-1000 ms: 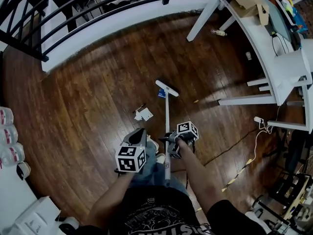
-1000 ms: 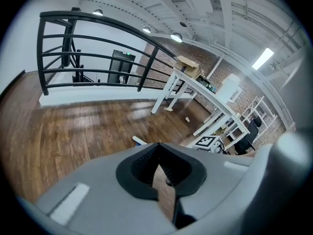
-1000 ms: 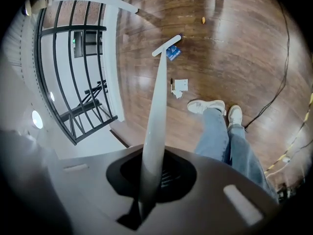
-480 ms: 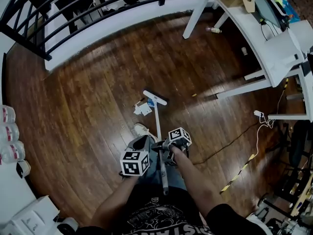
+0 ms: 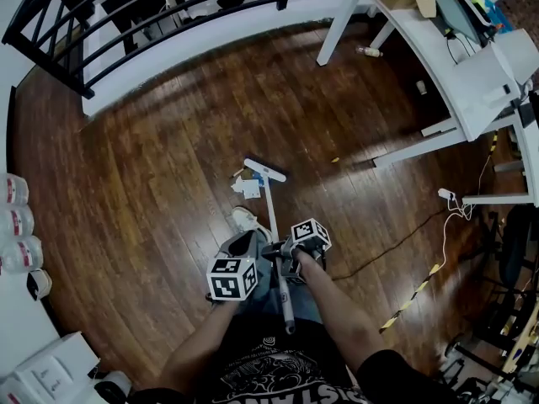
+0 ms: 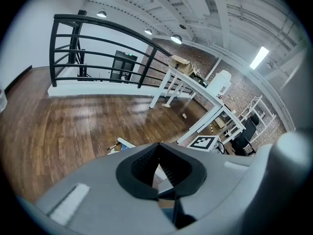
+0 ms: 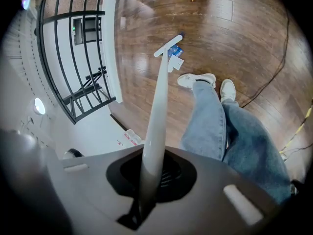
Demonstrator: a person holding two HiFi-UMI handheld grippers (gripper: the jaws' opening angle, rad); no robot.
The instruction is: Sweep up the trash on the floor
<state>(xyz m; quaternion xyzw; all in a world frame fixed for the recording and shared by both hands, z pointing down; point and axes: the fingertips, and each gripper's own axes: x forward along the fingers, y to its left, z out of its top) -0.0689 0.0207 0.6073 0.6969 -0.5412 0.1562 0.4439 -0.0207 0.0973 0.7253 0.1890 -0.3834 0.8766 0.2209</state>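
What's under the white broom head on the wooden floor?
A blue scrap and white paper pieces stick out from beside the white broom head. Anything lying directly beneath the head is covered by it.

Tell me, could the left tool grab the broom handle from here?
Probably yes: the left tool sits right beside the broom handle with nothing between them, though its jaws look shut.

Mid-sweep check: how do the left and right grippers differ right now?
The right gripper has its fingers shut on the broom handle; the left gripper has its fingers together at the tips, gripping nothing. The right gripper alone holds the handle; the left gripper hangs to the handle's left. Both sit low, close together, in front of the person.
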